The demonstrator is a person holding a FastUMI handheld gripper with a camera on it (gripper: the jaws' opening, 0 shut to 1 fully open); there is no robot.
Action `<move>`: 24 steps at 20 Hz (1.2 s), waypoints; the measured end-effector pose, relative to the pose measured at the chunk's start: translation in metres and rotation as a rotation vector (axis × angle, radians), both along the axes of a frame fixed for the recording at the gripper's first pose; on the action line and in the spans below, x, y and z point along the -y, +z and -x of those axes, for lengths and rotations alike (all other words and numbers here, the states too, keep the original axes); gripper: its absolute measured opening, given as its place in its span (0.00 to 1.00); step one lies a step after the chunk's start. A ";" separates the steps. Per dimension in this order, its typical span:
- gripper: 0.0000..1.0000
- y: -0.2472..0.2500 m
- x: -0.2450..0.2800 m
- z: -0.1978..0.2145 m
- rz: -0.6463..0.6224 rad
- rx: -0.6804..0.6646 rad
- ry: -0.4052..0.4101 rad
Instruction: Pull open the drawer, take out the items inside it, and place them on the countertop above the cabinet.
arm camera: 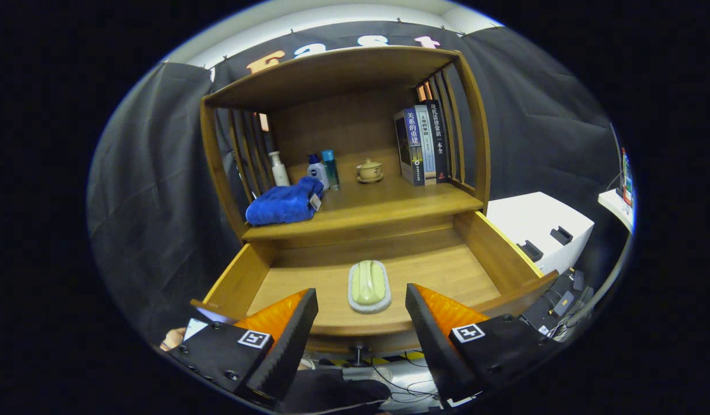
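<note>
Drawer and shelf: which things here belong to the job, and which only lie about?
For the job: the open drawer; the soap dish inside it, just ahead of the open gripper; the countertop.

Lying about: blue towel, bottles, teacup, books, white box.

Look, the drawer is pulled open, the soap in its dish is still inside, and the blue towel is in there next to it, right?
Not quite. The gripper view shows the blue towel lying on the countertop above the drawer, beside the bottles. The drawer is open, and the soap in its dish lies inside, just ahead of the open gripper.
</note>
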State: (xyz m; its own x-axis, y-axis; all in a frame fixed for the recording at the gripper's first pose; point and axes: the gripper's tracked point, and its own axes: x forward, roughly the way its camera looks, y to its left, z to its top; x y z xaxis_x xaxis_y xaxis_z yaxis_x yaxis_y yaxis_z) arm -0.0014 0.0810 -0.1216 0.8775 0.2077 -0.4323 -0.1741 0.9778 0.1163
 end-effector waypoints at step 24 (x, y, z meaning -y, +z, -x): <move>0.74 -0.131 -0.019 -0.122 0.230 -0.609 0.050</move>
State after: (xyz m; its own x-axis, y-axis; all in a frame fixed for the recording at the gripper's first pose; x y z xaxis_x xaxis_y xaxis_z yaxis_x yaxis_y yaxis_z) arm 0.1210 0.0997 -0.2523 0.4533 0.0850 -0.8873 -0.1891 0.9819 -0.0025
